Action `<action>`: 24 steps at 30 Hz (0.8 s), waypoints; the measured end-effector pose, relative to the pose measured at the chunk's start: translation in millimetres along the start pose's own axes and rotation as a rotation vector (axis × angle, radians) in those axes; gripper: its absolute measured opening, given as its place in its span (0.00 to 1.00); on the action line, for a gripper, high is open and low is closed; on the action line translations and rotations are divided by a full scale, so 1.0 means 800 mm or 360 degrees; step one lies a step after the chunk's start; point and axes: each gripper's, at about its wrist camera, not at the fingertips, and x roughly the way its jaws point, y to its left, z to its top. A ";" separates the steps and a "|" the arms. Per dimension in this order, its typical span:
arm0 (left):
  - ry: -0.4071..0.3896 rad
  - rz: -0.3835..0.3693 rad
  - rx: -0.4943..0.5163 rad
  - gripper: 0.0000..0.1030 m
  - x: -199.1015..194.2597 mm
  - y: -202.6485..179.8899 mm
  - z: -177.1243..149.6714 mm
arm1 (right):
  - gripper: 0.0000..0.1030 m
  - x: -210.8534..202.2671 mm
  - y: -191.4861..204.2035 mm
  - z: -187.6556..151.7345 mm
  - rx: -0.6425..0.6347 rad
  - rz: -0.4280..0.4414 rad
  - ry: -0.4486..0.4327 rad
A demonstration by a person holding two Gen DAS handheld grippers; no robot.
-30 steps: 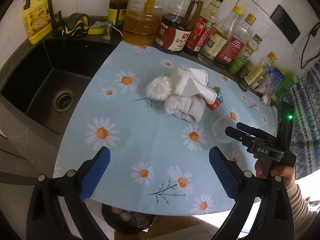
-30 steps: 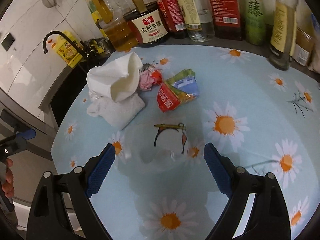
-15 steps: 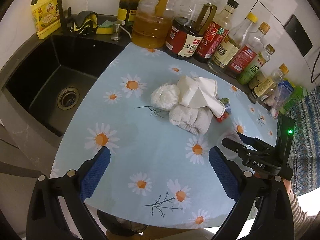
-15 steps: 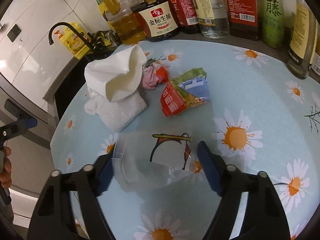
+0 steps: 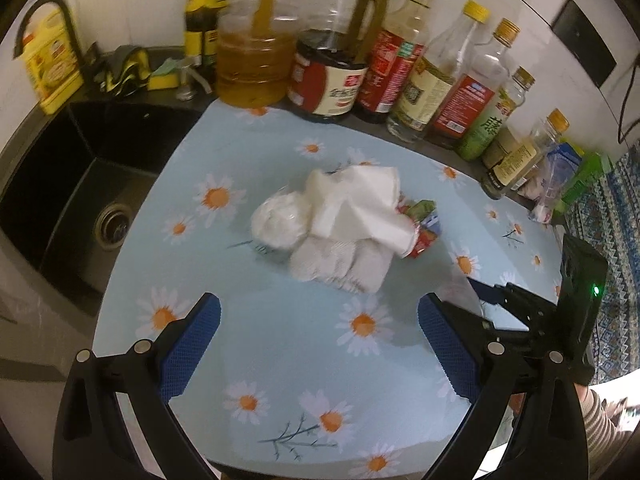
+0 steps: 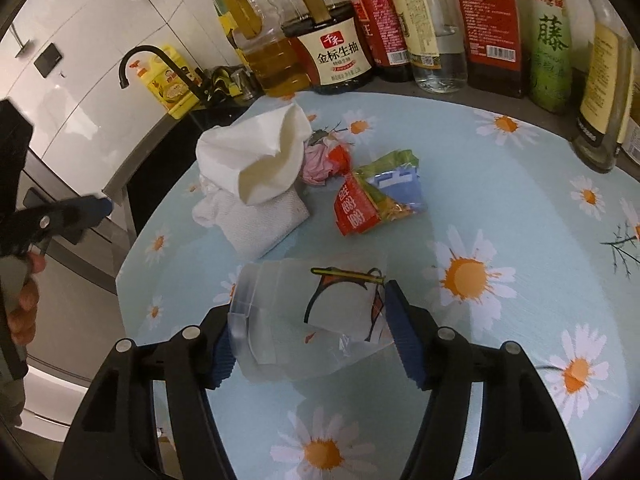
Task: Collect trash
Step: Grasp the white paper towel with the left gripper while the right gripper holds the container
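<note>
- Plastic cup (image 6: 308, 316), clear and with a printed figure, lies on its side on the daisy-patterned worktop (image 6: 500, 208), directly between the two blue pads of the right tool (image 6: 312, 336).
- Its long axis runs across the tool, from one pad to the other: the rim end is at the left pad, the base end at the right pad.
- The jaws of the right tool have just been closing, and both pads now seem to touch the cup, so I judge it is gripped, but lightly.
- The left tool (image 5: 318, 344) stands wide open with nothing between its pads.
- The pile of trash lies just ahead of the left tool: white tissue (image 5: 356, 204), a folded cloth (image 5: 340, 264) and a plastic ball (image 5: 280, 220).
- The red snack wrapper (image 6: 356, 212) lies just beyond the cup, nearer to the right tool.
</note>
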 end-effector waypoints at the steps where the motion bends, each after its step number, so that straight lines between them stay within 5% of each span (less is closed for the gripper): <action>1: 0.0000 -0.0010 0.0024 0.93 0.002 -0.006 0.004 | 0.63 -0.005 -0.001 -0.002 0.0010 0.0007 -0.0008; 13: 0.0072 -0.0048 0.0128 0.93 0.044 -0.042 0.048 | 0.63 -0.054 0.003 -0.026 0.0044 0.0034 -0.0091; 24: 0.0188 0.0092 0.0194 0.93 0.091 -0.051 0.075 | 0.63 -0.065 -0.005 -0.033 0.0052 0.0052 -0.0098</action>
